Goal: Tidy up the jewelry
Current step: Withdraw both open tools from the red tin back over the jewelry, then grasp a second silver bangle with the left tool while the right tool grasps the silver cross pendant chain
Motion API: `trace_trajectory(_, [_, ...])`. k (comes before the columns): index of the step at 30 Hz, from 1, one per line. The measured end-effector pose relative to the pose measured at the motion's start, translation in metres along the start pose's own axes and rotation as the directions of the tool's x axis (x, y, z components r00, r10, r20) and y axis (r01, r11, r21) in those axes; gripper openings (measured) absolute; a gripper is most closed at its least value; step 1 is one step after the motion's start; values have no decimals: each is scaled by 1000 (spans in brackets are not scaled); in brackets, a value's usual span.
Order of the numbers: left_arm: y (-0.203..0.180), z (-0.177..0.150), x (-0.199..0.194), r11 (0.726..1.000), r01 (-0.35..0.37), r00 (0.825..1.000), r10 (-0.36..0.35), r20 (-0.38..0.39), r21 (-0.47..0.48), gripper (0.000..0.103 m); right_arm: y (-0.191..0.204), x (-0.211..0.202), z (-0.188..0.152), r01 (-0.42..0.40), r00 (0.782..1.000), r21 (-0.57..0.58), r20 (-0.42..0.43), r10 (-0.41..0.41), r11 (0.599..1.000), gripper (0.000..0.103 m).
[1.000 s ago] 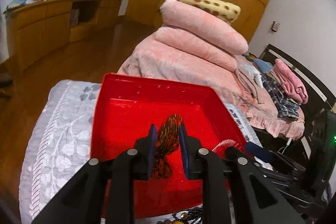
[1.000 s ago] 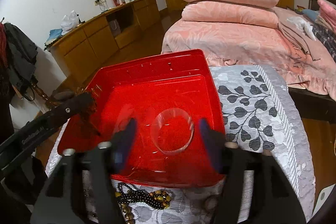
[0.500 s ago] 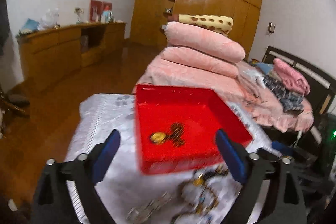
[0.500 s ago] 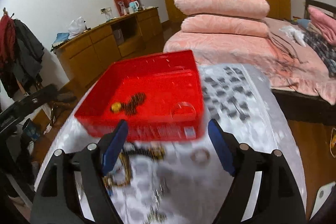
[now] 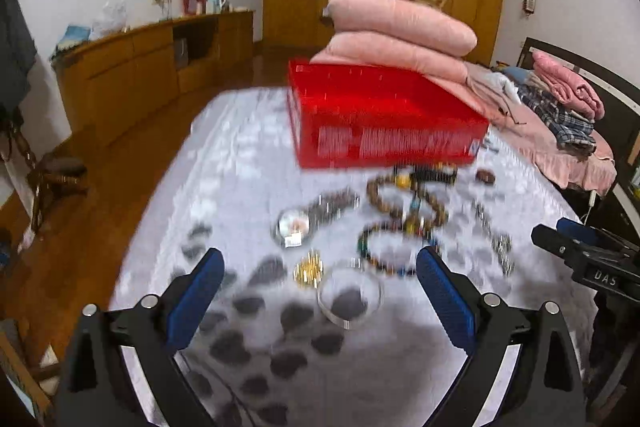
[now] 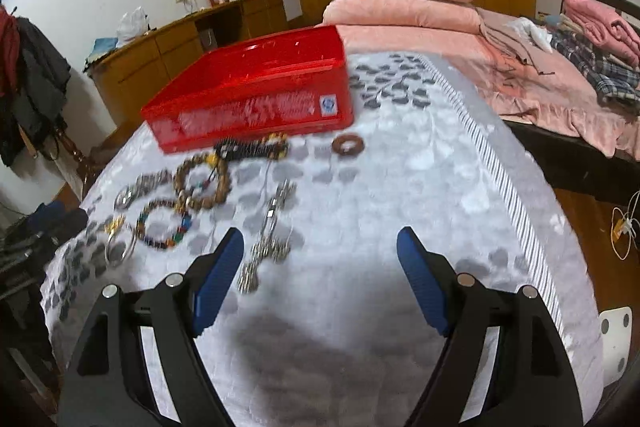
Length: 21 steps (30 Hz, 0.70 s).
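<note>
A red plastic tray (image 5: 384,131) (image 6: 248,107) stands at the far side of the grey leaf-print cloth (image 6: 400,187). In front of it lies loose jewelry: a wooden bead bracelet (image 5: 404,203) (image 6: 202,181), a multicoloured bead bracelet (image 5: 384,247) (image 6: 162,227), a clear bangle (image 5: 349,297) (image 6: 119,247), a brown ring (image 6: 348,145), a silver chain (image 6: 268,239) and a small gold piece (image 5: 308,269). My left gripper (image 5: 319,263) hovers wide open above the clear bangle, holding nothing. My right gripper (image 6: 320,239) is open and holds nothing, with the silver chain by its left finger.
A bed (image 6: 540,67) with stacked pink quilts (image 5: 400,27) lies behind and to the right of the table. A wooden sideboard (image 5: 140,67) runs along the left wall. The wooden floor (image 5: 60,227) drops away past the cloth's left edge. Both views are motion-blurred.
Both grippers pulled back from over the red tray to the near part of the cloth. The left one let go of a dark beaded piece into the tray and opened wide. The right one widened slightly.
</note>
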<state>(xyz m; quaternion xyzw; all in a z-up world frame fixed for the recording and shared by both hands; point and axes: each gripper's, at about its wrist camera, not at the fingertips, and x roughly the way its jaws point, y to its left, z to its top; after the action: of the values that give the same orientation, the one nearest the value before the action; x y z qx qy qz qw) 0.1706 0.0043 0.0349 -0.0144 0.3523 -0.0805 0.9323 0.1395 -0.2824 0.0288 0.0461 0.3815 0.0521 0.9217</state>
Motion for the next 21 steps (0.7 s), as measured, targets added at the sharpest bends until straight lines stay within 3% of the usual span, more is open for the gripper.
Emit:
trace_trajectory(4, [-4,-12,3,999,24,999,-25,-39,-21,92,5,2,-7,-9,1000,-12,-17,8,1000,77])
trace_trajectory(6, [-7,-14,7,999,38,998,-40,-54,-26,82,8,2,-8,-12,1000,-17,-20,11,1000,77])
trace_trajectory(9, [-7,-16,13,997,68,994,-71,-81,-45,76,10,2,-9,-11,1000,-21,-22,11,1000,77])
trace_trajectory(21, [-14,-14,30,996,70,989,-76,-124,-52,61,8,5,-9,-10,1000,-18,-30,10,1000,77])
